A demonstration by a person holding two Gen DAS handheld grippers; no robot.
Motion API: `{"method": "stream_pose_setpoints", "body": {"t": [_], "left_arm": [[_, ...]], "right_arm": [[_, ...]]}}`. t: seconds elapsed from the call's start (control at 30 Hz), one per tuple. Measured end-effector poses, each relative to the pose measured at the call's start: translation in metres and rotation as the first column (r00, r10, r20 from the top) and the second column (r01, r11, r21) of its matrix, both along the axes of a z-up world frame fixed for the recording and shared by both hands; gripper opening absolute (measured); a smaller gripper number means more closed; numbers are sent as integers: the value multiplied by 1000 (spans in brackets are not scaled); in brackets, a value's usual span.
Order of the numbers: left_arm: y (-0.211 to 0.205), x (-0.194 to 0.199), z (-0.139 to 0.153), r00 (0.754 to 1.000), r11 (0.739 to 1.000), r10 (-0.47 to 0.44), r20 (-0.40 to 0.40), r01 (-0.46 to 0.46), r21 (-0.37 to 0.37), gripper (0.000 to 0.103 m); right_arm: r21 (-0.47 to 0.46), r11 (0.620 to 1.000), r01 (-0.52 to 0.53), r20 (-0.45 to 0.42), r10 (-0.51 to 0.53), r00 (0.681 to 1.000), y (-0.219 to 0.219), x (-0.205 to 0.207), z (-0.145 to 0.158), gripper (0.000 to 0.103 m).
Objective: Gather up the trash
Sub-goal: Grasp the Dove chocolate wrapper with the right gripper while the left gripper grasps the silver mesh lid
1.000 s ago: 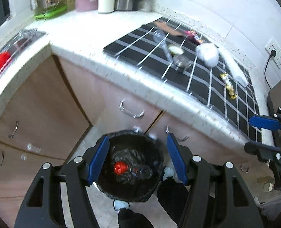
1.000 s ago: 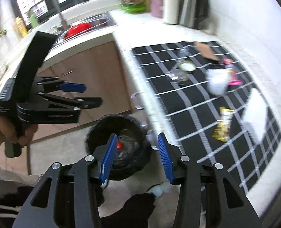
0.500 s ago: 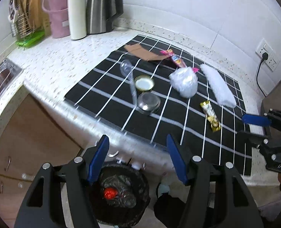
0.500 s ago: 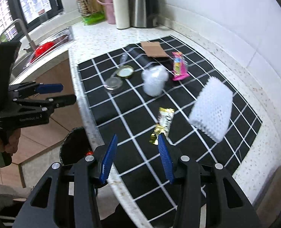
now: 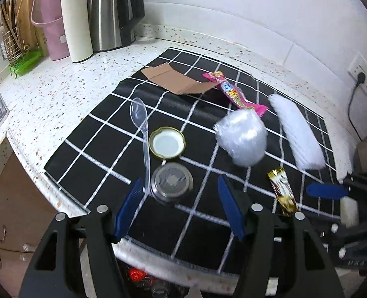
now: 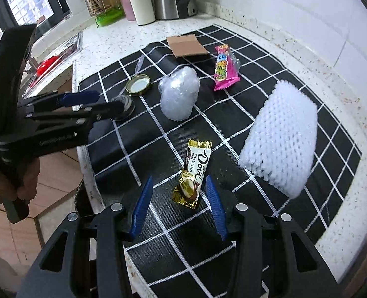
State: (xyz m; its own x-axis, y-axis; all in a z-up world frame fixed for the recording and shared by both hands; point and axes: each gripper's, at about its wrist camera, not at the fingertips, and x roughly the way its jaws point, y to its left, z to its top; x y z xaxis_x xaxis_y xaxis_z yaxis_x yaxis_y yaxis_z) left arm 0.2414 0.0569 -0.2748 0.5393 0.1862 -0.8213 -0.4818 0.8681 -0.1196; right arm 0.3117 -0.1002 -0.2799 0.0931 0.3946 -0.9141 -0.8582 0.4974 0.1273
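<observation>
Trash lies on a black checked mat [image 5: 203, 228] [image 6: 158, 149]. My left gripper [image 5: 181, 206] is open and empty, its fingers either side of a silver jar lid [image 5: 171, 182]. A gold-rimmed lid [image 5: 166, 142], a clear plastic spoon [image 5: 141, 126], a crumpled clear plastic wrap [image 5: 241, 137], a cardboard piece [image 5: 176, 79] and a pink candy wrapper [image 5: 233, 93] lie beyond. My right gripper [image 6: 179, 206] is open and empty, its fingers either side of a gold Dove wrapper [image 6: 192, 173]. White foam netting [image 6: 281, 136] lies to its right.
A steel kettle [image 5: 111, 10], a white flask [image 5: 75, 17] and a pink jug [image 5: 50, 22] stand at the back left. A sink [image 6: 52, 57] lies to the left. The trash bin [image 5: 146, 283] sits on the floor below the counter edge. A wall socket [image 5: 361, 75] is at the right.
Both grippers rose from over the floor bin and moved onto the counter. The left now straddles the silver lid, the right the Dove wrapper.
</observation>
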Motion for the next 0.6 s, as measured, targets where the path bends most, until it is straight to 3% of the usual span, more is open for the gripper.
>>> {"method": "stream_pose_setpoints", "body": {"t": [0.3, 0.4, 0.6], "left_arm": [[4, 17, -18, 998, 1000, 23, -55, -23, 2, 62], [2, 17, -20, 998, 1000, 26, -59, -25, 13, 62], [2, 21, -21, 997, 999, 36, -64, -34, 40, 62]], "right_arm": [[-8, 1000, -22, 2, 22, 1000, 4, 3, -17, 48], [-3, 1000, 1, -40, -2, 999, 0, 10, -24, 48], [4, 1000, -26, 2, 26, 1000, 2, 7, -25, 48]]}}
